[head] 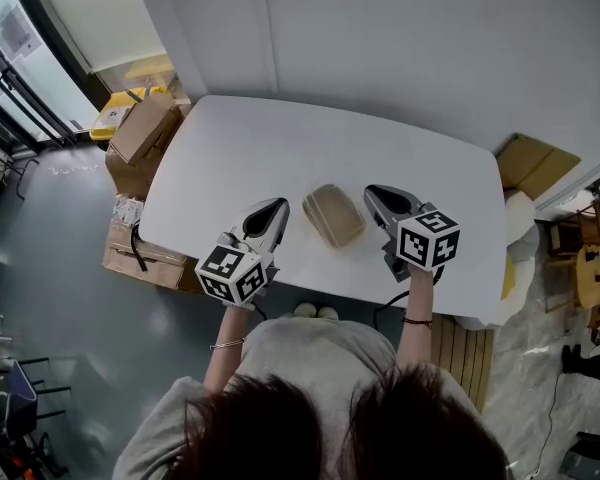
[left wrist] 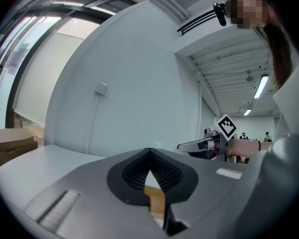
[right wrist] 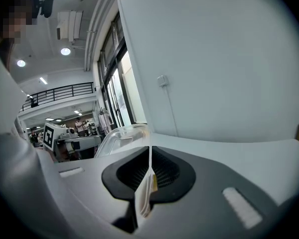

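Table (head: pixel 280 143) bears container (head: pixel 334 215) between left hand-held gripper (head: pixel 276 207) and right one (head: pixel 376 194).

No legible words or numbers; only coded squares on left gripper (head: pixel 274 208), right gripper (head: pixel 374 192)

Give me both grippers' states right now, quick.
Left gripper: closed, holding nothing, left of the tan container.
Right gripper: closed, holding nothing, right of it.

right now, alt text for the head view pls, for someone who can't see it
Seen from above, a person holds the left gripper and the right gripper over a white table, one on either side of a tan box lying on it. Cartons sit on the floor left of the table.
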`<state>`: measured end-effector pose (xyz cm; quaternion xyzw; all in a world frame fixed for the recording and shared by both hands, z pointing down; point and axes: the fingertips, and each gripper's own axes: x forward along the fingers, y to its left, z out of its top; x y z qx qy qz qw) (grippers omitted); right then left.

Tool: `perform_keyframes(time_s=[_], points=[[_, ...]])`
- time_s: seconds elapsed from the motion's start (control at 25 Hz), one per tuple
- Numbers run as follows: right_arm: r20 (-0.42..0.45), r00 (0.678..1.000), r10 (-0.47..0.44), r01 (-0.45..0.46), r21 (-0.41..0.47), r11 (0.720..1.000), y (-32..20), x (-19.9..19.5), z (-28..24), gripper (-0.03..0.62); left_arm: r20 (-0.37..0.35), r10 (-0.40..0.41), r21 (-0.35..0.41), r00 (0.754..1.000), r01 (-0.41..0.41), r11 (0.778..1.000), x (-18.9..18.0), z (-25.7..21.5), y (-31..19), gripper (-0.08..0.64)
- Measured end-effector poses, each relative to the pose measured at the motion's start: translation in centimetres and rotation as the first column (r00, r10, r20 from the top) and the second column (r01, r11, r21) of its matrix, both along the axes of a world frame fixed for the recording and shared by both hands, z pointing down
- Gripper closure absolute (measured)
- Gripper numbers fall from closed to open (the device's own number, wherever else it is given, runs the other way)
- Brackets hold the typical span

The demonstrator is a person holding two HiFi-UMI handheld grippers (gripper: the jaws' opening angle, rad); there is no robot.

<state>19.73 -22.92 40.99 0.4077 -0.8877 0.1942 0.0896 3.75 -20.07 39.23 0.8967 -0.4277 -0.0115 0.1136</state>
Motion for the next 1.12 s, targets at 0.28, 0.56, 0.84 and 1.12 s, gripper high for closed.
perform_keyframes(time_s=[0.28,0.56,0.84,1.12], points=[[0.026,1.0,0.0,0.0,0.001,1.0,-0.27,-0.13,-0.06,0.561,0.007,0.008,-0.004,1.0,-0.008,1.0,-0.09,0.06,-0.15,0.569],[0.032,0.999,-0.008,0.008,-0.002,1.0,-0.26,0.01,0.34,0.561,0.017,0.014,-0.01,1.0,-0.014,1.0,0.26,0.48,-0.12,0.571],[0.038,0.999,-0.01,0.01,-0.003,1.0,-0.51,-0.18,0.45,0.563,0.019,0.018,-0.015,1.0,-0.018,1.0,0.12,0.7,-0.31,0.571],[0.043,0.999,-0.019,0.019,-0.008,1.0,-0.76,-0.33,0.57,0.563,0.02,0.028,-0.022,0.999,-0.027,0.999,0.48,0.85,-0.45,0.571]])
